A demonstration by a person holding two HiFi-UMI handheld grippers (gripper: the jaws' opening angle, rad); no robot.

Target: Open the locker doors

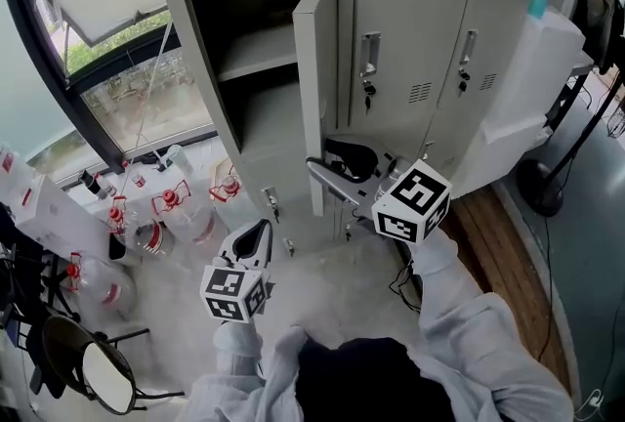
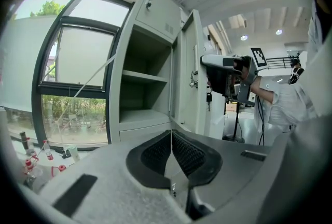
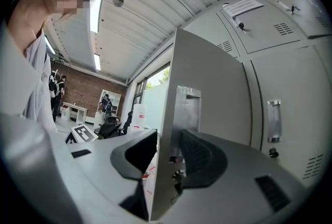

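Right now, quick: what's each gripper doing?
Left gripper: closed, empty.
Right gripper: closed on the open locker door edge.

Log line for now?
right hand-held gripper: shut on locker door | locker door: open | left hand-held gripper: shut, empty | neighbouring doors: closed

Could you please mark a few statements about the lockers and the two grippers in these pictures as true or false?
1. The right gripper has the edge of the open locker door between its jaws. True.
2. The left gripper grips a cloth. False: its jaws are together with nothing between them.
3. A shelf shows inside, past that open door. True.
4. Every door in that row stands open. False: the neighbouring door to the right is shut.
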